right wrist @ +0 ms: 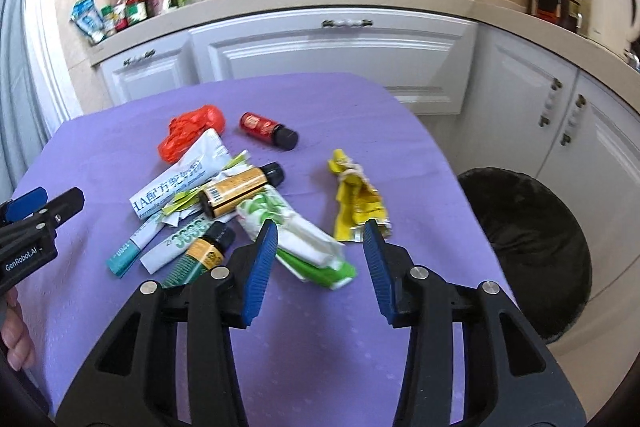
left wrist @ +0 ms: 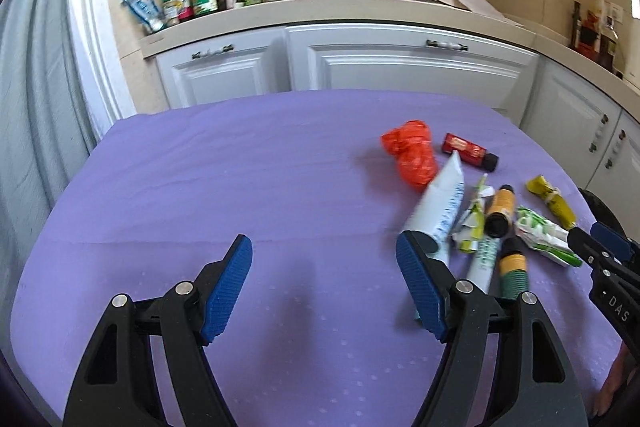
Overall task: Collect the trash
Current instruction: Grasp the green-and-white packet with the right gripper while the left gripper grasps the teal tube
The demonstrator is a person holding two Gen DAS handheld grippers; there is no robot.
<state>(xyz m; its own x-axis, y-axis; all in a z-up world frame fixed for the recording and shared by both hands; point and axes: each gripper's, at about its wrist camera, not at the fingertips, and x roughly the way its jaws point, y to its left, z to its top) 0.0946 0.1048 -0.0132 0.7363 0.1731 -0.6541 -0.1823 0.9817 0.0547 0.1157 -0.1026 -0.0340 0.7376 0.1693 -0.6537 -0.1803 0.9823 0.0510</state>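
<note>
The round table under a lilac cloth carries all the trash, heaped toward its right side, and the black-lined round bin stands on the floor just beyond that same right edge. The right gripper is therefore the nearer one to both pile and bin. It hangs wide open and empty, its blue pads straddling the near end of the crumpled green-and-white plastic wrapper. That wrapper's long axis runs diagonally, from far left toward near right, roughly crosswise to the finger line, so I judge a closing pinch there would catch it across its narrow width.

The left gripper is also spread wide and holds nothing; the pile lies off to its right, with only the large white squeeze tube with blue print reaching its right pad.

Counted from the right wrist view:
- 1 crumpled orange-red plastic bag
- 1 crushed yellow foil packet, lying apart to the right
- 3 tubes, the large white one plus 2 smaller white tubes, 1 with a teal end
- 3 small bottles: 1 red, 1 yellow-orange, 1 green-and-yellow, all black-capped
- 1 green-and-white wrapper
- a few green-white paper scraps under the tubes, too tangled to count
</note>
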